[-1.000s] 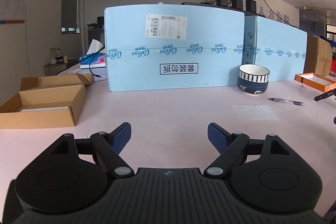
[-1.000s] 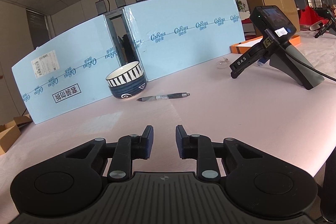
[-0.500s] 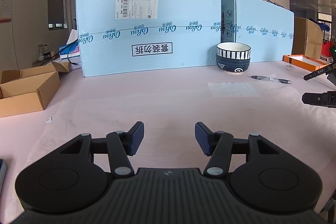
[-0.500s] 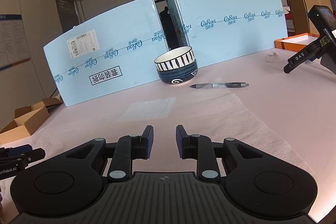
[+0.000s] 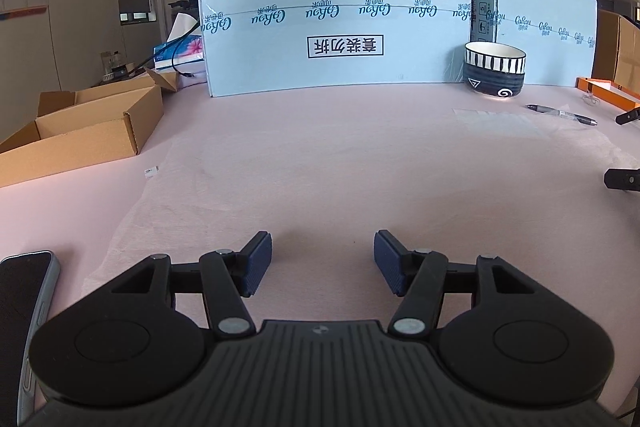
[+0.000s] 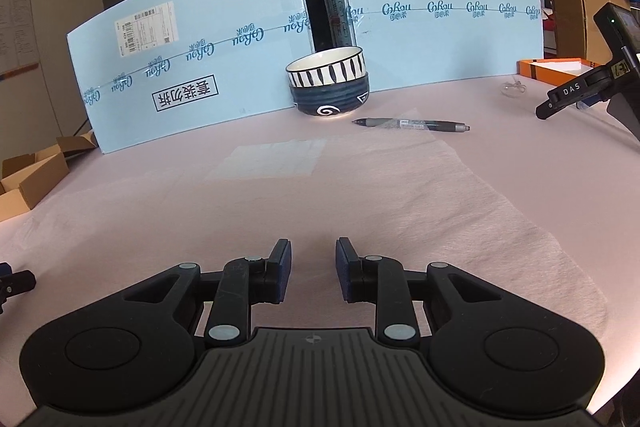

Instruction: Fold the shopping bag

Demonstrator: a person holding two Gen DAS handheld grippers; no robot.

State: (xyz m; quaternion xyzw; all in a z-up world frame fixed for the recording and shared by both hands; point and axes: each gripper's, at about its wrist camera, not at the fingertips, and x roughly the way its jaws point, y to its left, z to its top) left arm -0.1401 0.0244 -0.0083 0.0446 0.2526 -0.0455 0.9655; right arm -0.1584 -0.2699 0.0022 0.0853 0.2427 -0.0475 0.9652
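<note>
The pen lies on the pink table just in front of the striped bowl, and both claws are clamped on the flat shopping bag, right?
Not quite. The pen does lie in front of the striped bowl, but neither claw grips anything. In the wrist views the left claw and right claw are open above the flat shopping bag, nothing between their pads.

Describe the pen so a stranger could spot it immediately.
Find the tall light-blue cartons at the back of the pink table. A dark striped bowl stands before them; the pen lies just right of it, the only slim grey-black stick there.
</note>
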